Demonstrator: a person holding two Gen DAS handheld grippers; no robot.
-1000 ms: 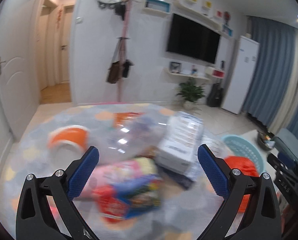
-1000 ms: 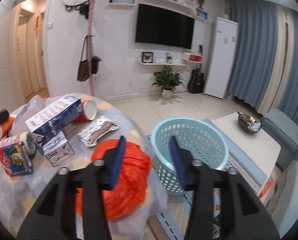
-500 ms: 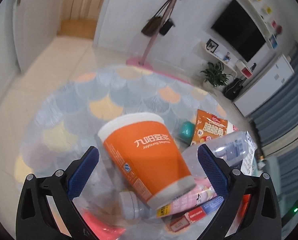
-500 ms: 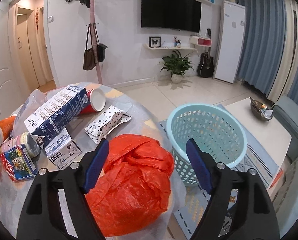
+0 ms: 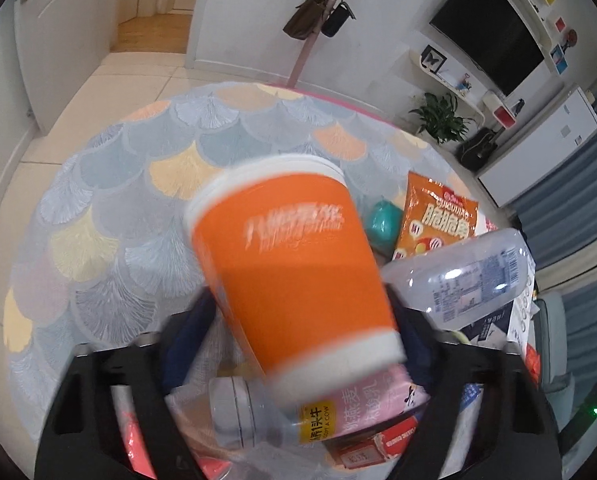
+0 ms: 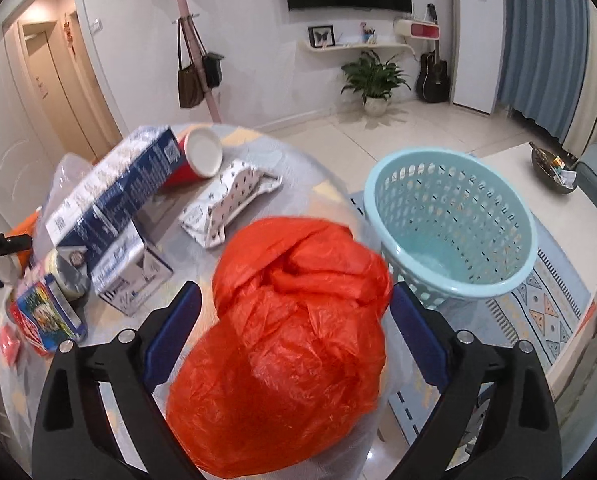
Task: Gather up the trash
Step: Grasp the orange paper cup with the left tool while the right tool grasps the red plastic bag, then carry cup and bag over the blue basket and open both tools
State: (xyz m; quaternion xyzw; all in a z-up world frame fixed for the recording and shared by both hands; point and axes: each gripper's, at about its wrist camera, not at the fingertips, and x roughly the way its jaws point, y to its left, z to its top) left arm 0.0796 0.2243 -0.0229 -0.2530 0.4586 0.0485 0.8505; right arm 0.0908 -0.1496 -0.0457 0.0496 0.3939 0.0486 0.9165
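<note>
In the left wrist view an orange paper cup (image 5: 294, 264) with a white rim lies tilted on a pile of trash. My left gripper (image 5: 298, 332) is open with its jaws on either side of the cup's base. In the right wrist view a crumpled red plastic bag (image 6: 294, 340) sits on the round table's near edge. My right gripper (image 6: 294, 332) is open with its blue pads (image 6: 174, 332) on either side of the bag. A light blue basket (image 6: 454, 228) stands on the floor to the right, with nothing in it.
Around the cup lie a clear plastic bottle (image 5: 466, 276), an orange snack packet (image 5: 434, 220), a pink drink bottle (image 5: 338, 408) and a teal ball (image 5: 384, 220). The right wrist view shows a blue-white carton (image 6: 114, 192), a red cup (image 6: 198, 156), a spotted wrapper (image 6: 230, 200) and a low table (image 6: 570, 216).
My left gripper has swung onto the orange cup and moved closer, its jaws now flanking the base. My right gripper opened wide and moved down around the red bag.
</note>
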